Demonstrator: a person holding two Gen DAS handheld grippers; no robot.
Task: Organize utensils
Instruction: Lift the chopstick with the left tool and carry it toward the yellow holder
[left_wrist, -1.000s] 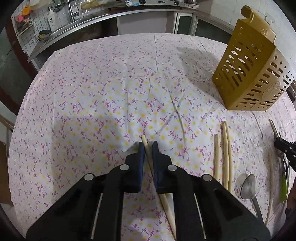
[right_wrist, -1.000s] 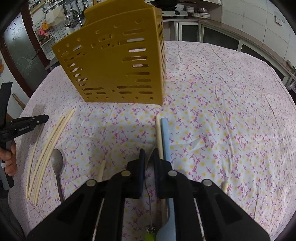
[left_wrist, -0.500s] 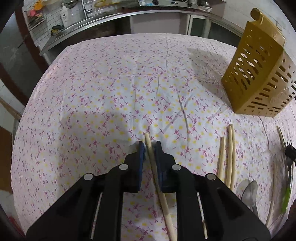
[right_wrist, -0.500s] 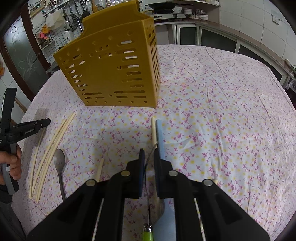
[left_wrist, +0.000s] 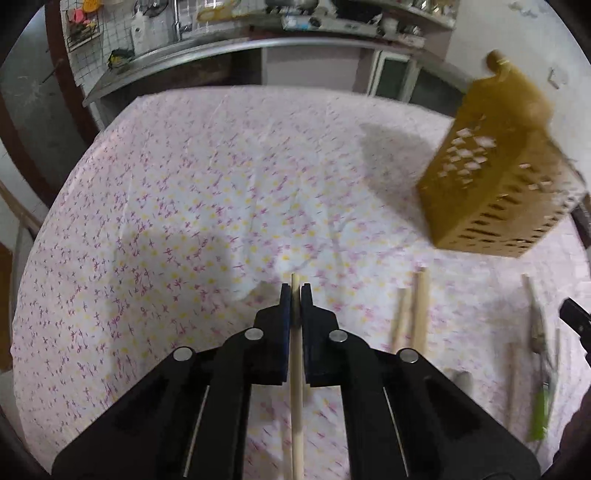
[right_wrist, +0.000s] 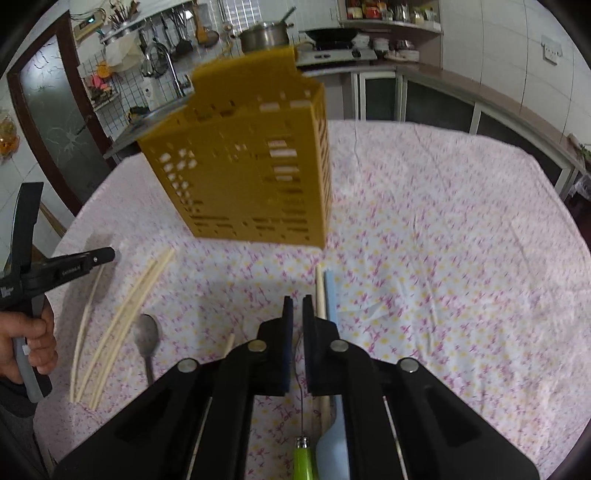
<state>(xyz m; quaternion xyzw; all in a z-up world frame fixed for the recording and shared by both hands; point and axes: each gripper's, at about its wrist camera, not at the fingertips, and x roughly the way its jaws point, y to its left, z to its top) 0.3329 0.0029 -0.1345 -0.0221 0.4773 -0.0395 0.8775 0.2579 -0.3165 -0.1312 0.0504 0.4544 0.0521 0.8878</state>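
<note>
Fingers (left_wrist: 284, 306) of left gripper (left_wrist: 295, 295): clamped on chopstick (left_wrist: 296, 406), long axis along them. Yellow holder (left_wrist: 498, 192): upper right. Right gripper (right_wrist: 297, 306): clamped on green-handled fork (right_wrist: 302, 454).

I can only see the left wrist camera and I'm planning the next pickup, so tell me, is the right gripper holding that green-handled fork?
Observer: In the right wrist view the right gripper has its jaws nearly closed, with the thin metal neck of the fork between them. I cannot tell whether they pinch it.
Operator: Is anything lying past the fork that I'm missing?
Observer: Yes, a light blue spatula lies beside the fork, with a single chopstick alongside it.
Operator: And the grey blur near the other chopsticks?
Observer: That is a metal spoon, bowl end toward the basket, next to the loose chopsticks.
</note>
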